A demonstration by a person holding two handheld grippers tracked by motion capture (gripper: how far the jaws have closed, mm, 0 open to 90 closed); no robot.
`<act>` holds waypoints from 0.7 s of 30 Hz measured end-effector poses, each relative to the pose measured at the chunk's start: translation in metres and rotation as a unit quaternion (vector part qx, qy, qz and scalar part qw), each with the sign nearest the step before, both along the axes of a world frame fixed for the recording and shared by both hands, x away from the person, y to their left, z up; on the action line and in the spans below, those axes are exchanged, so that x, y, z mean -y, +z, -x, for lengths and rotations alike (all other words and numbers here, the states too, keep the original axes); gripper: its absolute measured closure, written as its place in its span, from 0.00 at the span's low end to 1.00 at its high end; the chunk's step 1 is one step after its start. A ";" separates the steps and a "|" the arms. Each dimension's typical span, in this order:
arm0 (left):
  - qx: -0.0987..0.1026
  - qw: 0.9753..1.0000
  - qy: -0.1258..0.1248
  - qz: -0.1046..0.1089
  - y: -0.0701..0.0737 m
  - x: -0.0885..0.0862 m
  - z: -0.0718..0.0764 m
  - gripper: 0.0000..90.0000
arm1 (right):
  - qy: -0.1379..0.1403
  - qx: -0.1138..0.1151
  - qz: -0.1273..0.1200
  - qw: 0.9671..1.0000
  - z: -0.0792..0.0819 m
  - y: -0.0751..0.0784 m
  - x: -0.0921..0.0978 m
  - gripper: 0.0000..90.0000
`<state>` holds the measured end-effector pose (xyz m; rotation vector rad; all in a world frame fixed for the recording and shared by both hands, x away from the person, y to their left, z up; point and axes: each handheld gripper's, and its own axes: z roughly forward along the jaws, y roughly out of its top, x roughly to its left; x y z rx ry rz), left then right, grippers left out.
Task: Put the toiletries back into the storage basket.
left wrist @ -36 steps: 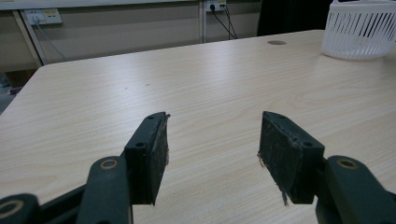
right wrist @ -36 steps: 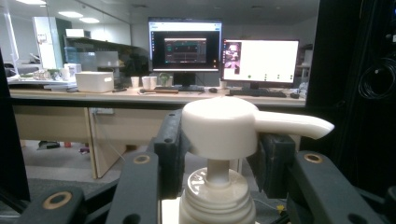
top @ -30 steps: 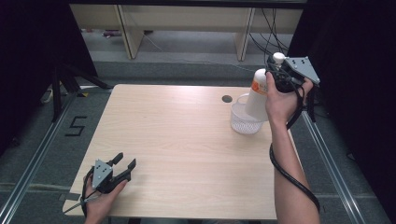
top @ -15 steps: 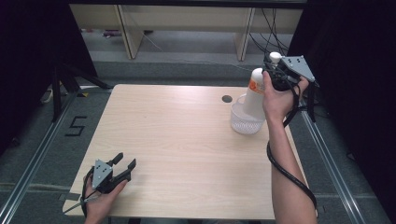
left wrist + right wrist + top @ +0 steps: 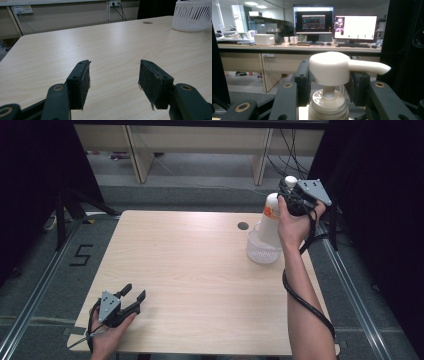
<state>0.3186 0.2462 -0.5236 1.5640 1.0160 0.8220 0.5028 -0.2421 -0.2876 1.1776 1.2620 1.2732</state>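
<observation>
On the worktop (image 5: 200, 270) the white basket (image 5: 262, 251) stood under the pump bottle (image 5: 270, 217), which your right gripper (image 5: 291, 195) pinched below the pump head (image 5: 329, 67); rigid, smooth plastic, likely slippery. Your left gripper (image 5: 134, 296) rested, jaws spread

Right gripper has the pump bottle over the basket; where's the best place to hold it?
Keep the grip where the right gripper has it: across the narrow pump neck under the head of the pump bottle, coming from behind, opposite the spout. The wide head overhangs the jaws, which should stop slipping.
</observation>
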 end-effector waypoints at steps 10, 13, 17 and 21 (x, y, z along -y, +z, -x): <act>0.000 1.000 0.000 0.000 0.000 0.000 0.000 0.46 | -0.002 -0.002 0.002 1.000 -0.004 -0.003 0.000 0.67; 0.000 1.000 0.000 0.000 0.000 0.000 0.000 0.46 | -0.001 -0.003 0.001 1.000 -0.004 -0.003 0.000 0.67; 0.001 1.000 0.000 0.000 0.000 0.000 0.000 0.46 | -0.002 -0.004 -0.001 1.000 -0.004 -0.004 -0.001 0.67; 0.000 1.000 -0.001 -0.002 0.000 0.000 0.000 0.46 | 0.000 -0.009 0.003 1.000 -0.005 -0.006 -0.001 0.67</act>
